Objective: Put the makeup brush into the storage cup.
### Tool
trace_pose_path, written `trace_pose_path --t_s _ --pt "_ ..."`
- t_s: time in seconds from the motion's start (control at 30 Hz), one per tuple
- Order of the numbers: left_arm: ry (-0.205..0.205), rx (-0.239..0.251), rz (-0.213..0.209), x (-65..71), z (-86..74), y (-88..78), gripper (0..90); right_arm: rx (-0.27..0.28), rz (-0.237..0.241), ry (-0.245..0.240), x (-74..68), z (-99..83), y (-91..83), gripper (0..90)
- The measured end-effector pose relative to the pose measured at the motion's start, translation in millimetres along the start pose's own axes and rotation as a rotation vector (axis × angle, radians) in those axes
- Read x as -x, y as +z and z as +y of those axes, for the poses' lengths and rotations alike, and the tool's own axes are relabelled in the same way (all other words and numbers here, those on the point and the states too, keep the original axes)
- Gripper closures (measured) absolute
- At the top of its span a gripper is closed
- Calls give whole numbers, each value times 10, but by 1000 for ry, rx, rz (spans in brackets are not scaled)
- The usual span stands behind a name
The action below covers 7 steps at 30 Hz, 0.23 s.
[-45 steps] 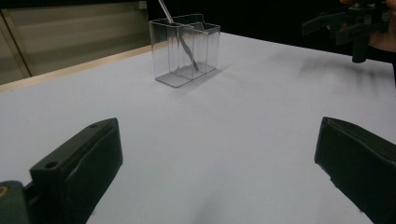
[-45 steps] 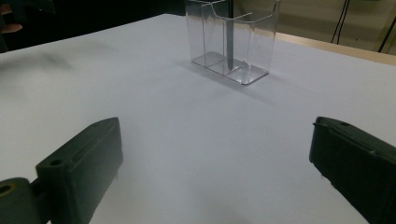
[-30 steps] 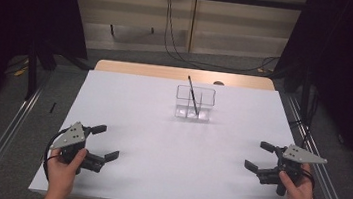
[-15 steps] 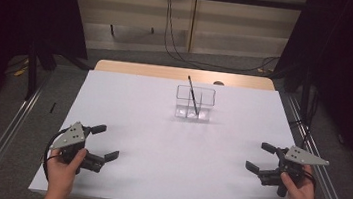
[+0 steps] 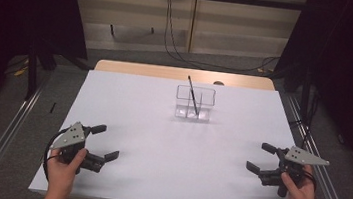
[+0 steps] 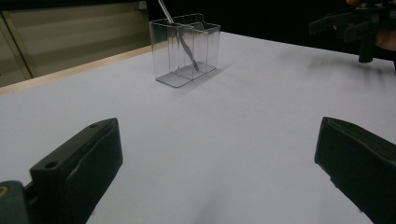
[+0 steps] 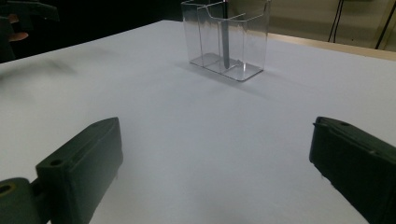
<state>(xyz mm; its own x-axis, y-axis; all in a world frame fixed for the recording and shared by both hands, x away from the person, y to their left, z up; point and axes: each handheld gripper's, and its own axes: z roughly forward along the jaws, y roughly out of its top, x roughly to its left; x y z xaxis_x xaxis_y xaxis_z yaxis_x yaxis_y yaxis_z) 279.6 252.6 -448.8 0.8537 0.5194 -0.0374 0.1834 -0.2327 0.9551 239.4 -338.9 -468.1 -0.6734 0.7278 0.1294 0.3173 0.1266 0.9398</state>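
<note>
**A:** What do the two tools show at the lower corners of the high view?

**B:** The left gripper (image 5: 105, 143), lower left of the frame, has its jaws spread wide and holds nothing; the right gripper (image 5: 261, 157), lower right, is likewise spread and empty. Each is held by a hand (image 5: 64, 164) low over the white table (image 5: 159, 143), jaws aimed inward toward the centre.

**A:** Why spread and aimed that way?

**B:** Probably a ready stance: open jaws facing the work leave either side free to reach in.

**A:** And the work itself?

**B:** A clear two-compartment holder (image 5: 194, 103) stands upright in the upper middle of the high view, well apart from both grippers. A slim dark pen-like stick (image 5: 193, 94) leans in it, its top past the rim. In the left gripper view the holder (image 6: 185, 48) sits upper centre, the stick slanting across one compartment; which compartment cannot be fixed with confidence.

**A:** Why does it lean?

**B:** The compartment is wider than the stick, so it rests against the rim, leaving its upper end exposed for a pinch.
</note>
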Motion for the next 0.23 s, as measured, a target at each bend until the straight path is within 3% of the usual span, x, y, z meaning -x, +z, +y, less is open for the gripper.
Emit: trace_pose_path --t_s 0.23 --pt "-1 1 -1 1 -3 4 9 3 -1 -4 -4 1 -1 26"
